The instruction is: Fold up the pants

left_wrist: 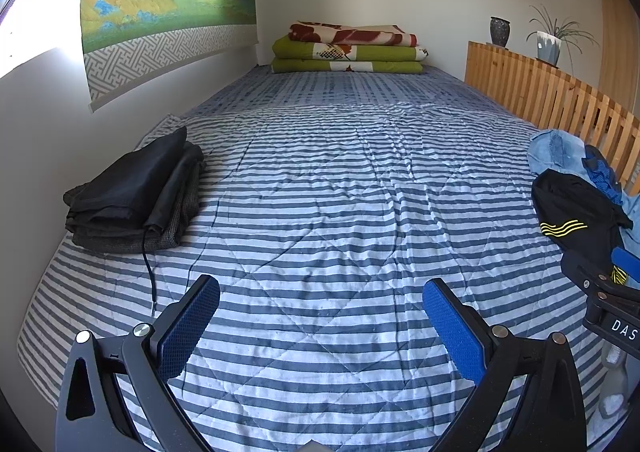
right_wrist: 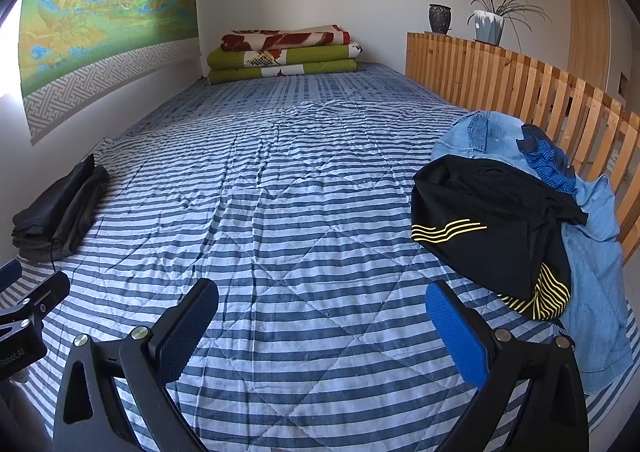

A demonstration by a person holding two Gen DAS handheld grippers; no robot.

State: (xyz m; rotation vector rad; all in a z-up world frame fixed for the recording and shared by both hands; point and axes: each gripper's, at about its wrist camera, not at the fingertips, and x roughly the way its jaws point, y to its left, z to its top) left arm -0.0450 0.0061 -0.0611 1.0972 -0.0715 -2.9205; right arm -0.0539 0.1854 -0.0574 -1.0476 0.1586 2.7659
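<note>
Pants (right_wrist: 488,228), black with yellow stripes, lie on top of the unfolded heap at your right, near the wooden rail (right_wrist: 520,88). Both the left gripper (left_wrist: 320,316) and the right gripper (right_wrist: 322,318) stand wide apart, holding nothing. Take the waistband first (not the denim under it), then spread it on the striped quilt (right_wrist: 280,212).

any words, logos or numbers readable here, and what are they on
"DAS": white letters on the body of the right tool, cut off at the edge of the left wrist view.
"Robot.AI": white letters on the body of the left tool, start cut off in the right wrist view.
Nothing readable on the clothes, blankets, wall hanging or pots.
</note>
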